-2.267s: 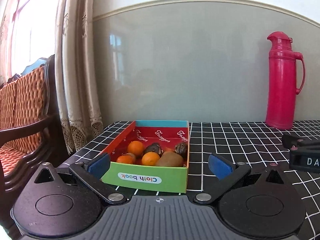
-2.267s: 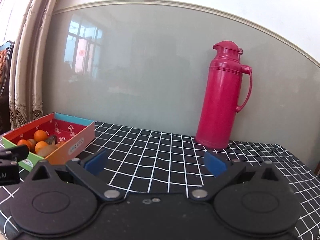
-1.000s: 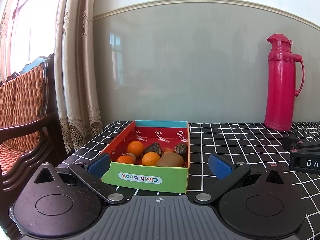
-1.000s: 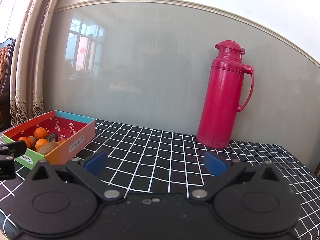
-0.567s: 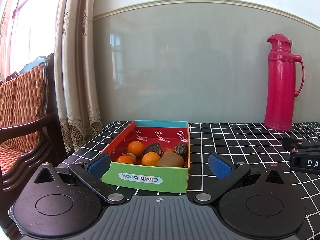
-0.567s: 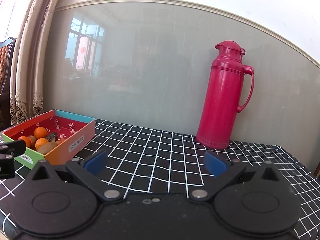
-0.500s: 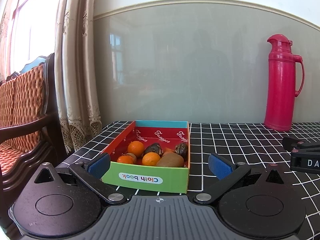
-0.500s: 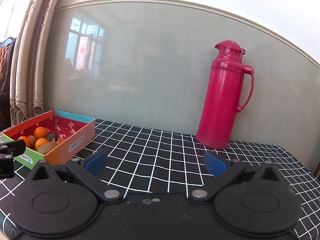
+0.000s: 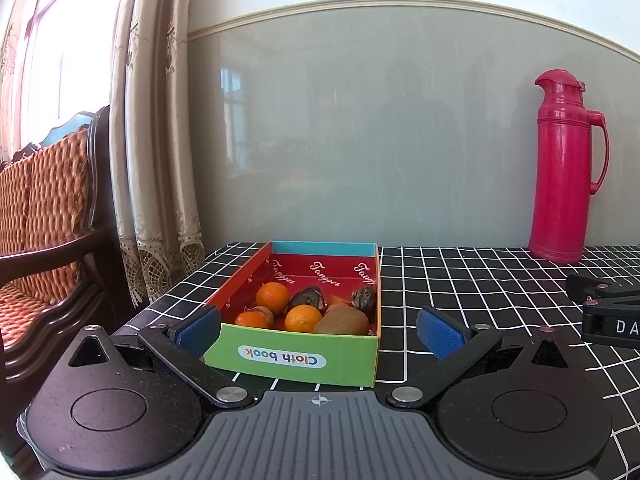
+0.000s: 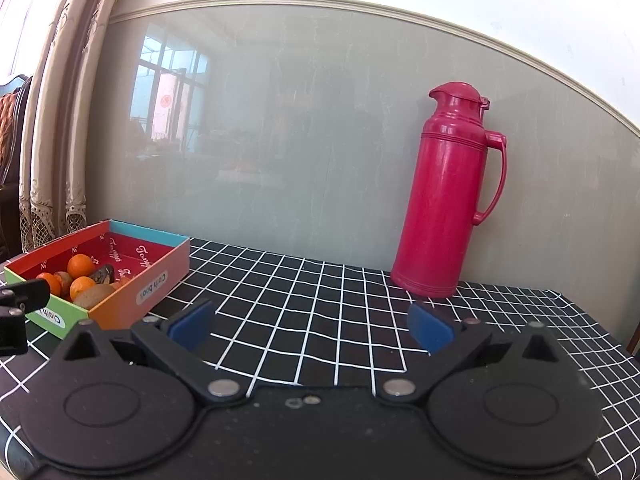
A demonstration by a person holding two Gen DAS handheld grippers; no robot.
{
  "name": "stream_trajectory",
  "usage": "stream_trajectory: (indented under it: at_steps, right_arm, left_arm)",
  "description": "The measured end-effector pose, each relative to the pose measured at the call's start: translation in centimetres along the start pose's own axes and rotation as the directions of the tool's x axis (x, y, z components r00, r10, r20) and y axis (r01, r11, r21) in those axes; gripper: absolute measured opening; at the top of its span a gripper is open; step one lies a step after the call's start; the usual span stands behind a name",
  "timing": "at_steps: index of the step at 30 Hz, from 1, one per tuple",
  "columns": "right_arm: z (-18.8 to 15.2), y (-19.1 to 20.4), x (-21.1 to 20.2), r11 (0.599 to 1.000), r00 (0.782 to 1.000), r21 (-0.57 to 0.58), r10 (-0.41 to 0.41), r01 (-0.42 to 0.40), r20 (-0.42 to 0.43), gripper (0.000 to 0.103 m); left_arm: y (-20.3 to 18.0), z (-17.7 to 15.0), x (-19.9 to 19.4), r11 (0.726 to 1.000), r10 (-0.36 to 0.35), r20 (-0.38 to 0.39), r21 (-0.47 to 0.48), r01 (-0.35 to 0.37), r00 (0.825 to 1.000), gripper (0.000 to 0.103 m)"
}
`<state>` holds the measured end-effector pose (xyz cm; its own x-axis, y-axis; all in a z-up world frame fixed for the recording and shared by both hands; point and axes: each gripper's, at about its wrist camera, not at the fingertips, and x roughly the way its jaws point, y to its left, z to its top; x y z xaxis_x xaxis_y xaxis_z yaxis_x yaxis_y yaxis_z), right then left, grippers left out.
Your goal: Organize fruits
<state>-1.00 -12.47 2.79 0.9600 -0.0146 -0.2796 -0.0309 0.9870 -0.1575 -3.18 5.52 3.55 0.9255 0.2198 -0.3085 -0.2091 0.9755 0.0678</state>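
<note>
With both grippers' fingers (image 9: 198,330) spread apart and empty, we risk shoving the light cardboard fruit box (image 9: 294,356) across the worktop (image 10: 320,300).

You have one cardboard box (image 9: 296,362) holding three oranges (image 9: 272,297), one kiwi (image 9: 340,322) and two dark shrivelled fruits (image 9: 307,298). You also have one pink thermos (image 9: 565,168) and two grippers.

A home: lace curtain (image 9: 160,184), wooden armchair (image 9: 48,216), red thermos (image 9: 564,168).
</note>
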Motion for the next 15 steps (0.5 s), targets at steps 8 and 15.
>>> stream_trajectory:
  at_steps: [8, 15]
  right_arm:
    - [0.00, -0.01, 0.00, 1.000, 1.000, 0.000, 0.001, -0.001, 0.000, 0.103]
    - [-0.02, -0.12, -0.03, 1.000, 1.000, -0.001, 0.000, 0.000, -0.001, 0.103]
  left_arm:
    - [0.00, 0.03, -0.01, 1.000, -0.001, 0.001, 0.000, 0.001, 1.000, 0.103]
    - [-0.03, -0.01, -0.01, 1.000, 0.002, 0.003, -0.001, -0.002, 1.000, 0.103]
